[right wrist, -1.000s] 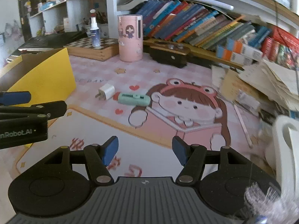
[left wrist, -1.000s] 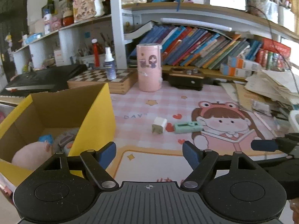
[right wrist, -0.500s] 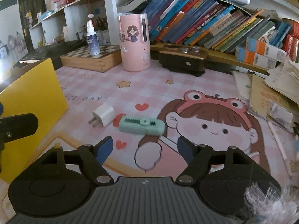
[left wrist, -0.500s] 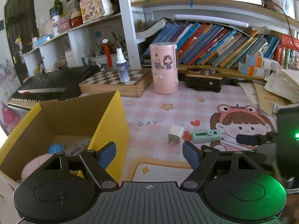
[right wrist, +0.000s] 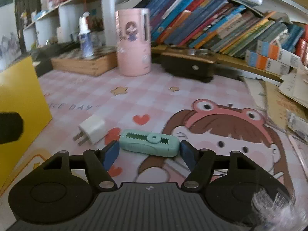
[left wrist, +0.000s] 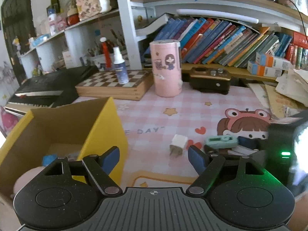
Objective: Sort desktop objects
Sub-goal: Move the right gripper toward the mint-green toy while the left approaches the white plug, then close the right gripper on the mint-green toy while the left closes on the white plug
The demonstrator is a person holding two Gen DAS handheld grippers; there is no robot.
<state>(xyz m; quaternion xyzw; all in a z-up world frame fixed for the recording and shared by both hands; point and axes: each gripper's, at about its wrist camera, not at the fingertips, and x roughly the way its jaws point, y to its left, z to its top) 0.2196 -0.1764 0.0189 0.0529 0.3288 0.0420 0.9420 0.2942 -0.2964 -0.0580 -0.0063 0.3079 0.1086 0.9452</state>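
The right gripper (right wrist: pixel 148 152) is spread wide, its blue pads bracketing the mint-green utility knife (right wrist: pixel 149 143), seemingly just short of touching. The left gripper (left wrist: pixel 154 158) hangs equally wide and empty beside the yellow cardboard box (left wrist: pixel 104 132).

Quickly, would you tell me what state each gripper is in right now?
Left gripper: open, holding nothing.
Right gripper: open, fingers either side of the mint-green utility knife, not yet clamped.

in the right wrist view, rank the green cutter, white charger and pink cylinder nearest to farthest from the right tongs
1. green cutter, between the right tongs
2. white charger, just left on the mat
3. pink cylinder, far back by the books
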